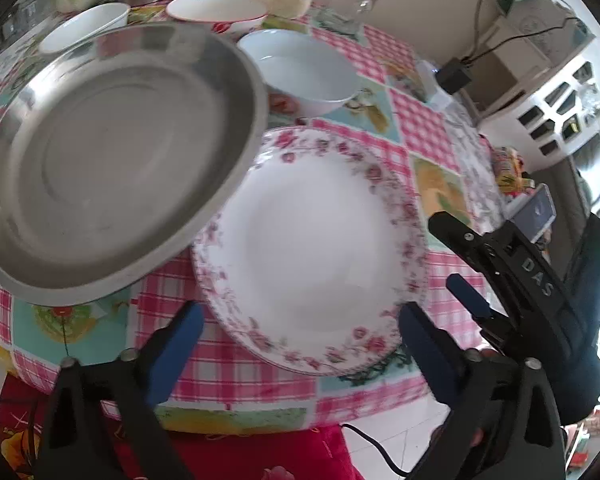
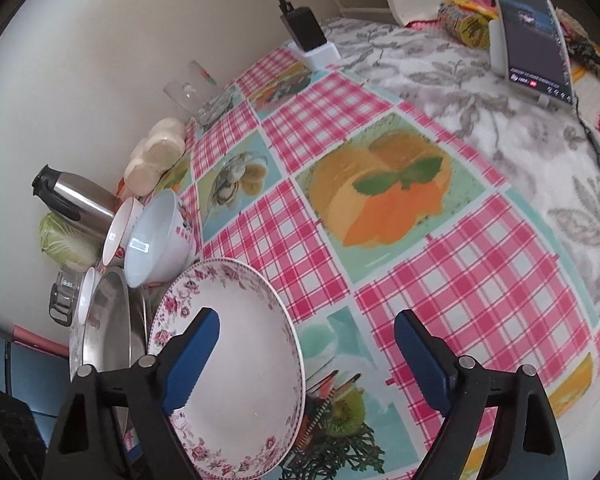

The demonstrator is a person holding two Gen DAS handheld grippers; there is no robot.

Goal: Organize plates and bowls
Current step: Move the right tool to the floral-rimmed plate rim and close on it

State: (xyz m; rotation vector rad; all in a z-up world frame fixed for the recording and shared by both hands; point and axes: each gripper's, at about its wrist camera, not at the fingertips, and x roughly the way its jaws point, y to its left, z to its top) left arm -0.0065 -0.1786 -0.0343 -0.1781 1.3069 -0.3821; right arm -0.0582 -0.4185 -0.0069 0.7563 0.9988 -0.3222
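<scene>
A white plate with a pink floral rim (image 1: 312, 248) lies on the checked tablecloth near the table's front edge; it also shows in the right wrist view (image 2: 244, 372). A steel plate (image 1: 112, 160) lies to its left, its rim over the floral plate's edge. White bowls (image 1: 304, 68) (image 1: 216, 8) (image 1: 88, 24) stand behind. My left gripper (image 1: 300, 344) is open and empty, just short of the floral plate. My right gripper (image 2: 306, 356) is open and empty at that plate's right side, and shows in the left wrist view (image 1: 456, 256).
A steel thermos (image 2: 76, 200), a cabbage (image 2: 66, 246), round buns (image 2: 156, 156) and glasses (image 2: 198, 96) stand along the wall. A phone on a stand (image 2: 536, 40), scissors (image 2: 596, 148) and a black charger (image 2: 304, 28) are at the far right. A red chair (image 1: 228, 456) is below the table edge.
</scene>
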